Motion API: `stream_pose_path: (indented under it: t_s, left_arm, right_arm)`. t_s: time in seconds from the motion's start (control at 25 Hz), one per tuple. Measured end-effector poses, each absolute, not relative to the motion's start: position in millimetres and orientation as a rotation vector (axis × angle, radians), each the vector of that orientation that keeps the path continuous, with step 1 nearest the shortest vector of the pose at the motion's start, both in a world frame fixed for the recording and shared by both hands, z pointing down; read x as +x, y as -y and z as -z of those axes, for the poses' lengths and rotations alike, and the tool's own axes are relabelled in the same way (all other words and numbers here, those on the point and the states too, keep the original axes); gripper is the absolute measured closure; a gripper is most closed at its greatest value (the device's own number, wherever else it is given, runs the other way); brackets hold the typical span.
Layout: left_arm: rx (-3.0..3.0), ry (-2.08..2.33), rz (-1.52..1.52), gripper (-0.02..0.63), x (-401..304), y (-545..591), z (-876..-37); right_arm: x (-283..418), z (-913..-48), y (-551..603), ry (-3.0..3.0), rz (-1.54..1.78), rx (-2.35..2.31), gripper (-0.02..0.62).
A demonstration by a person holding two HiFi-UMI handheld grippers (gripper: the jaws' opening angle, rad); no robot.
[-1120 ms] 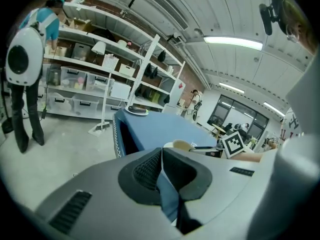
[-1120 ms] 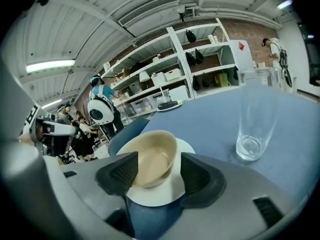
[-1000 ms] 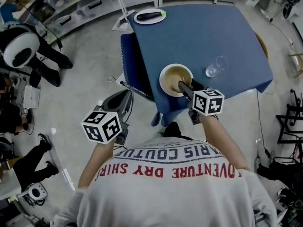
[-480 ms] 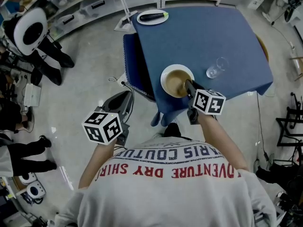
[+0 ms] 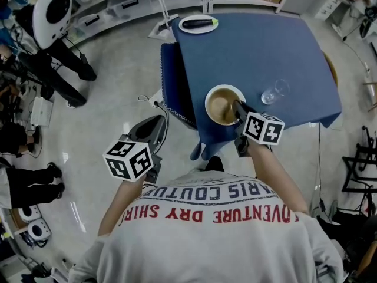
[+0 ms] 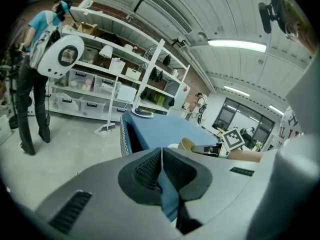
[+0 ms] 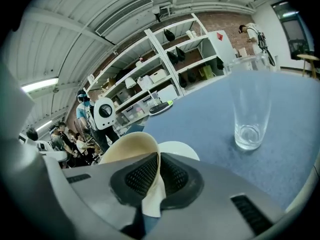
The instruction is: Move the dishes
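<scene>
The left claw (image 6: 161, 154) hangs over the grey floor (image 5: 112, 87), off the table's near left corner, its dark ribbed pads (image 6: 145, 171) pressed together on nothing. The right claw (image 7: 159, 159) reaches over the near edge of the blue-clothed table (image 5: 265, 46) and pinches the near wall of the round tan bowl (image 7: 125, 149), one pad inside the rim and one outside. The bowl is close to the table's near edge and appears to rest on a white round plate (image 7: 180, 148), whose rim shows just beyond it. So the bowl lies straight ahead of the right claw, in its grip, and well apart from the left one; being round, it has no long axis to line up with. With only one side held, a lift probably needs to stay level. To the right, near the bowl, stands an empty clear drinking glass (image 7: 250, 109). At the table's far corner lies a white oval plate (image 5: 198, 23) with a dark object on it
</scene>
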State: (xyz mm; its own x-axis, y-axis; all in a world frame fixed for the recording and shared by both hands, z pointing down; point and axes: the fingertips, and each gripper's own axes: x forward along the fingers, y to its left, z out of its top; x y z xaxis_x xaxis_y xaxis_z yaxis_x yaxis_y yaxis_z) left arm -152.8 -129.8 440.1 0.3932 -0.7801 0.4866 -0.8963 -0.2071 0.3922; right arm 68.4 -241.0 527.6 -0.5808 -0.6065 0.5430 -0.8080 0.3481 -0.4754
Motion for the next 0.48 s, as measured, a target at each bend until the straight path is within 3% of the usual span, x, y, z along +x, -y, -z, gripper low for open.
stream_pose_path:
  t_s: [0.48]
  left_arm:
    - [1.962, 1.524, -0.196, 0.572, -177.5, 143.3, -436.4]
  right_arm:
    - [22.9, -494.9, 306.4, 2.457, -1.018, 1.176, 0.565]
